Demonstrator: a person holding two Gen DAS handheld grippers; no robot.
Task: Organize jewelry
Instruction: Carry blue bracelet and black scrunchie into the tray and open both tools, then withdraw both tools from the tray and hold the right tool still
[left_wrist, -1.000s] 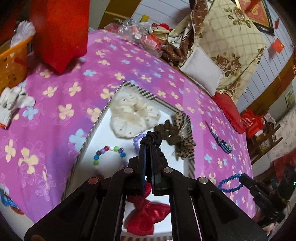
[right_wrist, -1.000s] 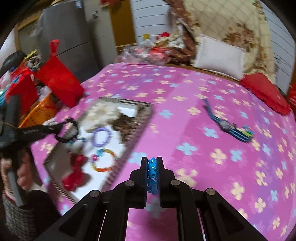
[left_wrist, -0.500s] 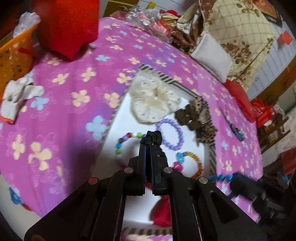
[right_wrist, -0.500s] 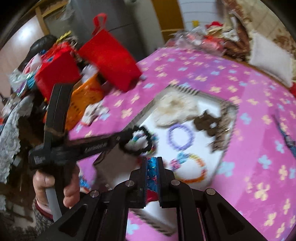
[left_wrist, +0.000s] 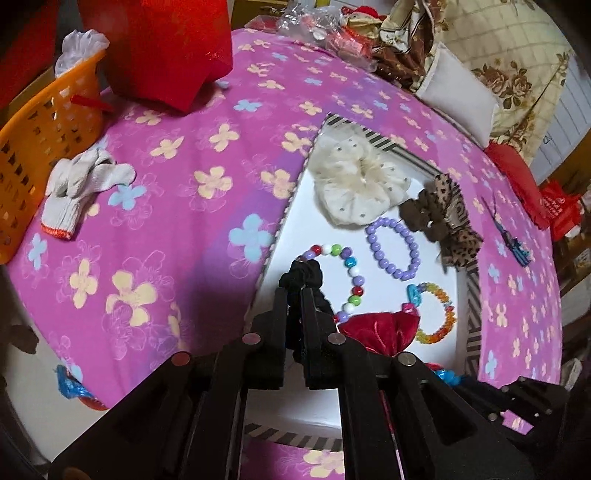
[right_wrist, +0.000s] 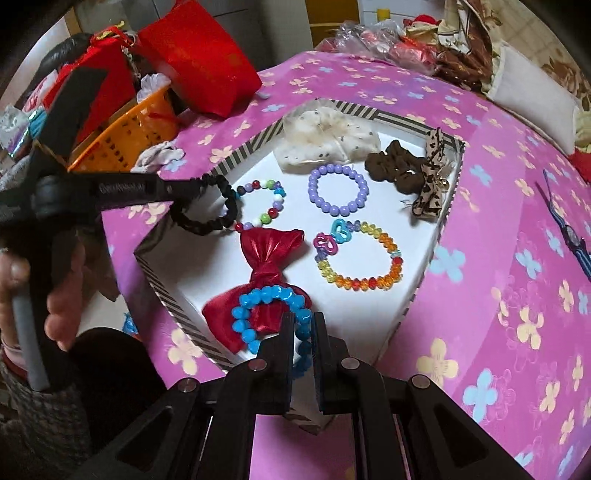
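Jewelry mostly lies in the striped tray (right_wrist: 448, 195); my left gripper (left_wrist: 294, 295) pinches a black hair tie (right_wrist: 218, 206) and my right gripper (right_wrist: 303, 325) a blue bracelet (right_wrist: 258, 306) (over the red bow (right_wrist: 271, 258)), neither released; one dark piece (right_wrist: 570, 240) waits on the cloth.

My left gripper (left_wrist: 294, 293) pinches a black scrunchie (left_wrist: 301, 274) over the striped tray (left_wrist: 472, 295), just beside the multicoloured bead bracelet (left_wrist: 349, 275) and red bow (left_wrist: 380, 328).
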